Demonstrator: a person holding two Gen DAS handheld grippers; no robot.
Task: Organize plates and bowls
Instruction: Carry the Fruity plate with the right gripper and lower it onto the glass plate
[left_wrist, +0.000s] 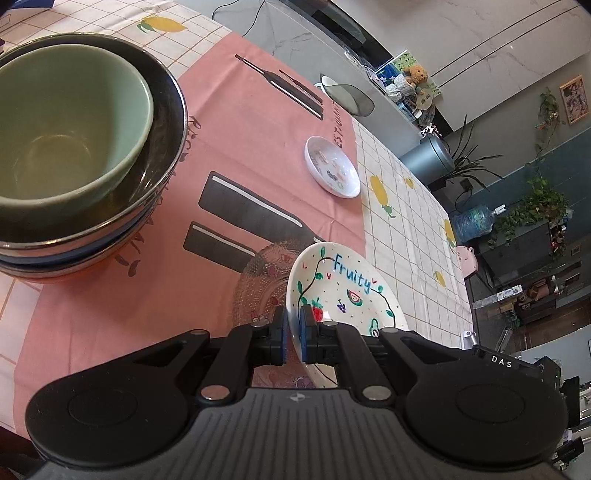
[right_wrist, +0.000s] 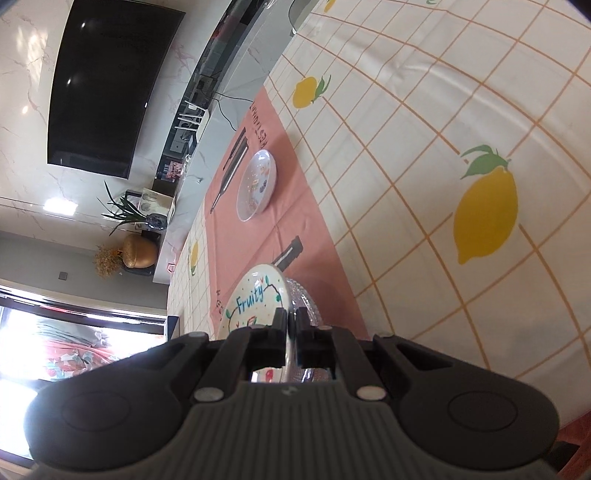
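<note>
My left gripper (left_wrist: 292, 334) is shut on the rim of the white "Fruity" plate (left_wrist: 347, 291), held tilted just over a clear glass plate (left_wrist: 258, 291) on the pink cloth. My right gripper (right_wrist: 291, 328) is shut on the opposite rim of the same Fruity plate (right_wrist: 255, 295), with the glass plate (right_wrist: 304, 299) right beside it. A small white patterned dish (left_wrist: 332, 166) lies farther off on the pink cloth; it also shows in the right wrist view (right_wrist: 256, 184). A green bowl (left_wrist: 70, 122) sits nested in a stack of dark bowls (left_wrist: 162, 122) at the left.
The table has a pink runner (left_wrist: 236, 155) over a white lemon-print cloth (right_wrist: 424, 155). The table's far edge lies beyond the small dish. A grey bin (left_wrist: 428, 158), plants and a television (right_wrist: 107, 85) stand off the table.
</note>
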